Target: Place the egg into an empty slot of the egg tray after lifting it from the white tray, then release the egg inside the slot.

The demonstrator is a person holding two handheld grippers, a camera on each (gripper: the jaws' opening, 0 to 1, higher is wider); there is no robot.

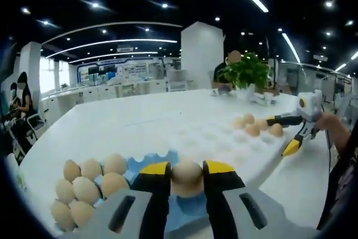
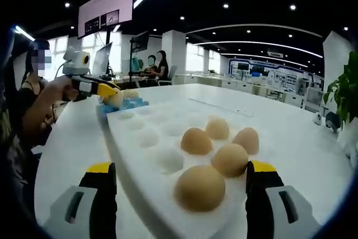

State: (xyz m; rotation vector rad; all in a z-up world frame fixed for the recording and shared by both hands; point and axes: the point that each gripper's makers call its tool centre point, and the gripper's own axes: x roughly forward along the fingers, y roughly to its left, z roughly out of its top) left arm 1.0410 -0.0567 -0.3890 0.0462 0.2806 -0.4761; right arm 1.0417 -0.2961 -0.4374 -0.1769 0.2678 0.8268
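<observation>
Up close in the left gripper view, the left gripper [image 1: 187,176] has its 2 yellow-tipped black jaws clamped on a tan egg [image 1: 187,173], 1 jaw on each side. The egg sits over a blue egg tray [image 1: 146,161] at the near edge of a large white table [image 1: 140,117]. About 7 more eggs [image 1: 86,188] fill the blue tray's slots to the left of the held egg.

Farther along the table, touching the blue tray's far edge, lies a white tray [image 1: 224,138] with rows of round hollows. At its far right corner rest 5 eggs [image 1: 257,125], and the right gripper [image 1: 295,145] hangs just beside them, held by a hand [image 1: 330,122].

From the right gripper view, the right gripper [image 2: 182,180] has its jaws spread wide apart, 1 on each side of the near end of the white tray [image 2: 142,138]. The 5 eggs [image 2: 215,158] cluster there, the nearest lying between the open jaws without touching either. At the tray's far end, the left gripper [image 2: 114,94] and its egg [image 2: 116,99] meet the blue tray [image 2: 126,104].
</observation>
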